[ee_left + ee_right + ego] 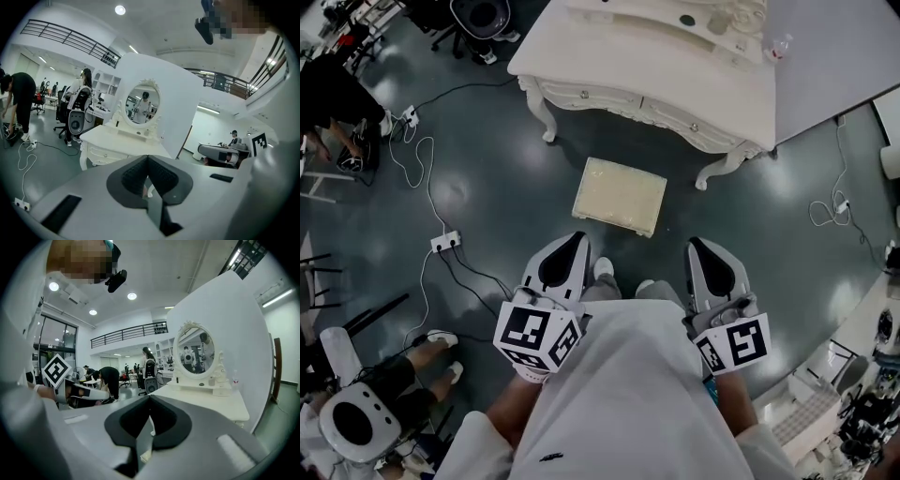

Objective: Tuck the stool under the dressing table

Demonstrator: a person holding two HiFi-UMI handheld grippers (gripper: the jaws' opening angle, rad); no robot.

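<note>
Stool point(620, 196), one, before one dressing table point(656, 70); left tool point(577, 238) and right tool point(695, 244) clenched, empty.

A white power strip point(444, 242) is lying on the dark grey polished floor point(506, 178). A thin white cable point(431, 187) is looping up from the strip to a second white socket block point(410, 116). Far up-left of the strip, a person in black clothing point(328, 94) is bending over. Below the strip, a seated person's white shoes point(441, 337) are resting beside a round white shell with a dark centre point(358, 422).
</note>
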